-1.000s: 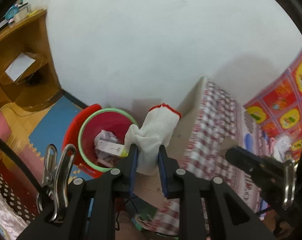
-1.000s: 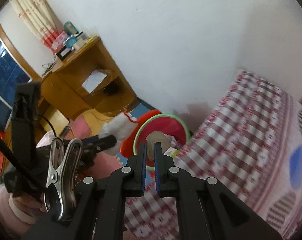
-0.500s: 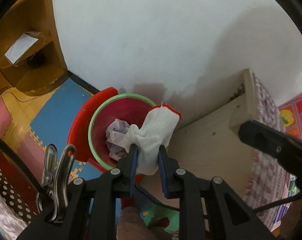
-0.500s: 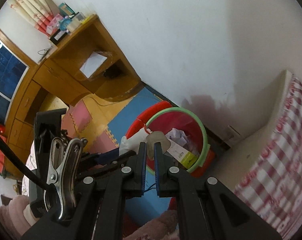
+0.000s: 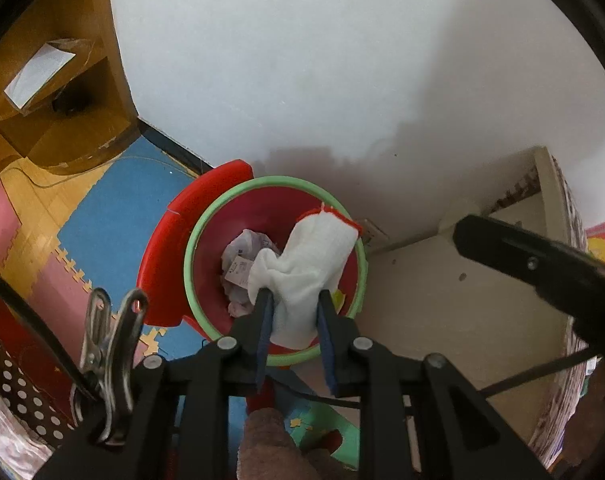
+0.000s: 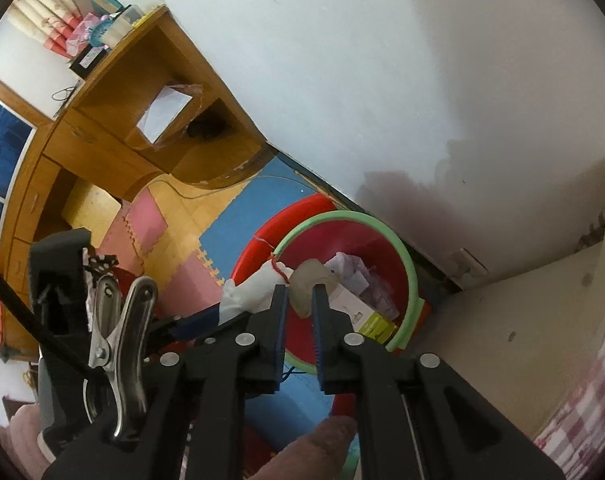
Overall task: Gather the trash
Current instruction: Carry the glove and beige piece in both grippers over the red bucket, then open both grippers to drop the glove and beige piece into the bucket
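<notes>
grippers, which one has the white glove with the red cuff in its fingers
The left gripper: its fingers pinch the white glove over the red bin. The right gripper, its fingers opening, has only a small beige scrap between them.

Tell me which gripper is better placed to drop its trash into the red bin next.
Right, probably. The right gripper is opening, its beige scrap above the green-rimmed red bin. The left gripper clamps the white glove.

The foam-mat floor [image 5: 86, 216] carries the red bin [image 5: 206, 248], apparently holding paper scraps [image 5: 242, 264].
</notes>
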Motion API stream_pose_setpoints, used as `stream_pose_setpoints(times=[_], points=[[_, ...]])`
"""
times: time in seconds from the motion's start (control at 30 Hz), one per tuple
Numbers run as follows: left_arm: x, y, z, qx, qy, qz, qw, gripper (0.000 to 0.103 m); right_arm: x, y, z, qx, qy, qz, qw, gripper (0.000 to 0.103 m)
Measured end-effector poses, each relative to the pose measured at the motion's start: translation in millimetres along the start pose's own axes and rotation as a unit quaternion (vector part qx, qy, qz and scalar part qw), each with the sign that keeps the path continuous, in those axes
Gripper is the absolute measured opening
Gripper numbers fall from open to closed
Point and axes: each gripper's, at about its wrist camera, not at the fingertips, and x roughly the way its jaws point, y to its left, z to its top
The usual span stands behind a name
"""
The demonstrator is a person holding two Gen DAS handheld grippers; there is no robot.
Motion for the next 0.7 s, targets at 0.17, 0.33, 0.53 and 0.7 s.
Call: stream_pose_setpoints(times=[0.17,0.33,0.53,0.7], points=[[-1.3,0.4,1.6,-0.004,0.007,-0.002,1.0000,0.028,6.7,-1.0,4.9,0.001,0.004,-0.009,1.000,0.015],[-1.0,-4.3,3.6,-0.004,0.016,0.005,0.9999,0.035,6.7,-1.5,6.0,0.005,0.000,-0.007,1.000,0.018],[-5.8,-1.6,6.7,-0.010,0.013,0.008,0.9998,0.036,6.6,-1.1,4.1,-0.001,0.001,0.010,1.000,0.024],[-6.1,2.3,8.6,-0.012,0.012,0.005,0.9998,0.036,2.5,0.2,2.3,0.000,-0.004,0.013,1.000,0.024]])
